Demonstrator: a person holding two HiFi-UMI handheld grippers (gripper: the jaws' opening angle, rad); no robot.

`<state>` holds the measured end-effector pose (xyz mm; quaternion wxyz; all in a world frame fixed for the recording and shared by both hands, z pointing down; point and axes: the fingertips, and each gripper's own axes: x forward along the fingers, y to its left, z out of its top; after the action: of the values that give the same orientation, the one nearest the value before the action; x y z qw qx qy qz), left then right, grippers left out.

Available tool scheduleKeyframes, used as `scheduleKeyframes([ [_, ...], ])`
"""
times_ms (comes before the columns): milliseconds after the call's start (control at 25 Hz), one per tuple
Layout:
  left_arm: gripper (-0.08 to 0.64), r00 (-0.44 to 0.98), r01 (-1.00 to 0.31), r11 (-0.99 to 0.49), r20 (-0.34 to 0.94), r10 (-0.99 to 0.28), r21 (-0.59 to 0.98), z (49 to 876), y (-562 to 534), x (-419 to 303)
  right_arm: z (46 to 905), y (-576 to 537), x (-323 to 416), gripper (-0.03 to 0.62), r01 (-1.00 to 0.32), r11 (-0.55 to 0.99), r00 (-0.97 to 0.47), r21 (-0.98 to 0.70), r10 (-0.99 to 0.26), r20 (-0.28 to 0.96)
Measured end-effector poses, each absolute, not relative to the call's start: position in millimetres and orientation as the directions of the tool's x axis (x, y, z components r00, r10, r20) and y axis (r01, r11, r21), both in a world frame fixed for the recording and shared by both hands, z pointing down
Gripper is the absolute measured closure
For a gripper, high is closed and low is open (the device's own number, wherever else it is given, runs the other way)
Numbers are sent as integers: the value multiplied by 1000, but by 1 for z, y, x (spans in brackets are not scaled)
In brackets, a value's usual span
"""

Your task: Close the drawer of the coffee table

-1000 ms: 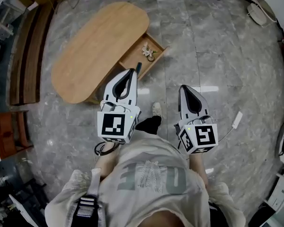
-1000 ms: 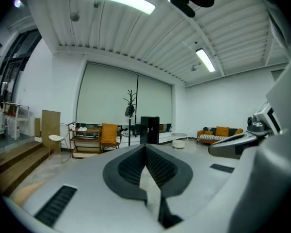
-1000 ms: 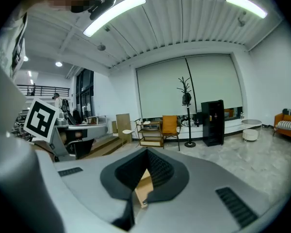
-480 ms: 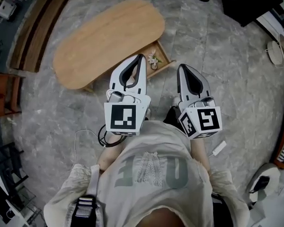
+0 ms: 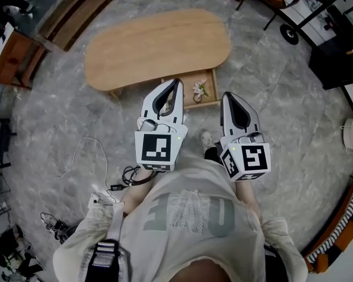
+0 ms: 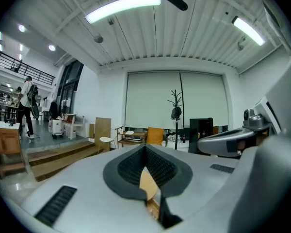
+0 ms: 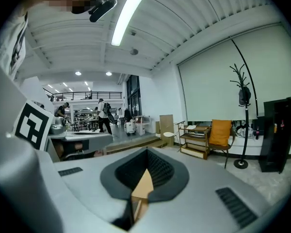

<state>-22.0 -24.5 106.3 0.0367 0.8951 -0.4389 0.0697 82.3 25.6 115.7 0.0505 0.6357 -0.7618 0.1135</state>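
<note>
In the head view the oval wooden coffee table (image 5: 159,46) stands ahead of me on the marble floor. Its drawer (image 5: 207,103) is pulled out toward me, with a small white flowery item (image 5: 199,89) inside. My left gripper (image 5: 176,81) is held level with its tips over the drawer's left end, jaws together and empty. My right gripper (image 5: 226,94) points just past the drawer's right front corner, jaws also together and empty. In the left gripper view, wood shows through the gap behind the left gripper's (image 6: 146,147) tips. The right gripper (image 7: 146,152) shows the same.
Loose cables (image 5: 82,157) lie on the floor at my left. My shoe (image 5: 207,138) is just before the drawer. Wooden steps (image 5: 76,13) run along the far left. A black cabinet (image 5: 341,57) and a stand base (image 5: 291,34) are at the far right.
The table and open drawer have swung from the upper left to straight ahead. Both grippers have turned with me and now point at the drawer front; their jaws stayed together.
</note>
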Motion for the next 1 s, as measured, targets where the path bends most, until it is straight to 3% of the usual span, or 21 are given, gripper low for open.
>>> scheduleKeyframes([
  [280, 552, 570, -813, -580, 136, -810, -46, 114, -33, -27, 135, 9, 83, 586, -965, 244, -260, -96, -938, 231],
  [440, 552, 578, -788, -606, 209, -789, -109, 157, -48, -18, 162, -13, 93, 586, -954, 299, -293, -15, -924, 244],
  [680, 552, 518, -848, -530, 243, -821, 18, 254, -73, -20, 237, -57, 88, 586, -909, 368, -406, -198, -888, 216],
  [1000, 552, 459, -886, -455, 300, -836, 86, 390, -66, -26, 377, -53, 60, 587, -911, 389, -413, -139, -869, 272],
])
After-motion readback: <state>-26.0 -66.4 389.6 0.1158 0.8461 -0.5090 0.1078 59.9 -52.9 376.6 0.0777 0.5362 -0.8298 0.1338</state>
